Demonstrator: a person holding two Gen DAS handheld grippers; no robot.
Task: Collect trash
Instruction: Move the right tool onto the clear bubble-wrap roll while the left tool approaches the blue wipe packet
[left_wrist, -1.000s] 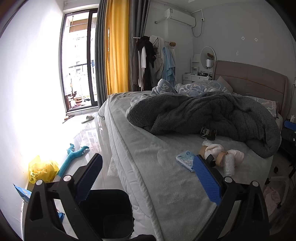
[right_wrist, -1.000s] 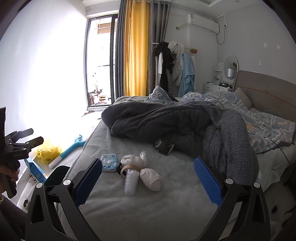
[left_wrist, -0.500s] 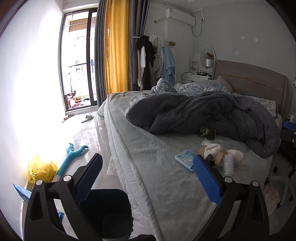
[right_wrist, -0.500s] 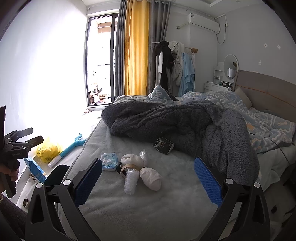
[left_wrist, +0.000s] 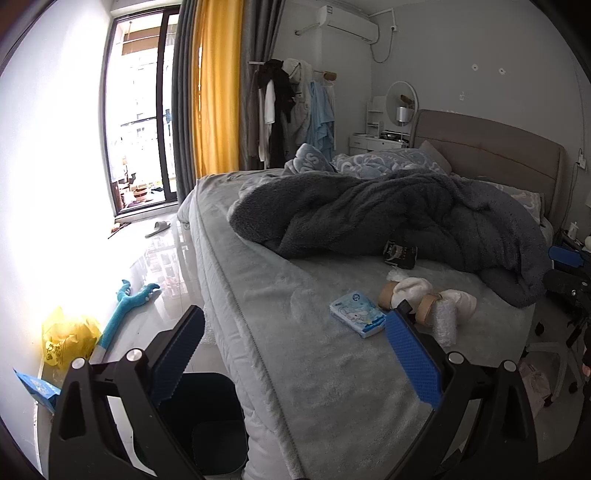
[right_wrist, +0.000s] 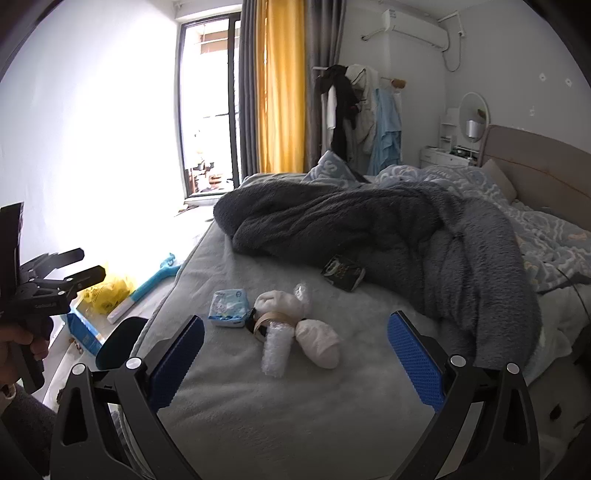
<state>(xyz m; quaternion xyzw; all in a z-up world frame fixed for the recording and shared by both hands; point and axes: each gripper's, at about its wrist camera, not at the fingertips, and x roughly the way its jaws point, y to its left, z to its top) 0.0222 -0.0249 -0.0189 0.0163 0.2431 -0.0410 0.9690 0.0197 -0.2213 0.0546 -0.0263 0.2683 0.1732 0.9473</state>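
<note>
Trash lies in a cluster on the grey bed (right_wrist: 258, 413): a blue tissue pack (right_wrist: 228, 302) (left_wrist: 357, 314), a tape roll (right_wrist: 271, 321) (left_wrist: 426, 307), a bubble-wrap roll (right_wrist: 275, 349) (left_wrist: 445, 324), two white wads (right_wrist: 319, 341) (right_wrist: 279, 301) and a dark packet (right_wrist: 343, 272) (left_wrist: 400, 254). A dark bin (left_wrist: 207, 424) stands on the floor beside the bed. My left gripper (left_wrist: 293, 352) is open and empty above the bed's edge and the bin. My right gripper (right_wrist: 295, 360) is open and empty, short of the cluster.
A rumpled dark grey blanket (right_wrist: 369, 229) covers the far half of the bed. On the floor at the left lie a yellow bag (left_wrist: 68, 338), a blue toy (left_wrist: 127, 302) and a blue pack (left_wrist: 38, 387). A clothes rack (right_wrist: 354, 110) stands by the curtains.
Both views have barely shifted; the left wrist view has drifted slightly. Both grippers stay open and empty.
</note>
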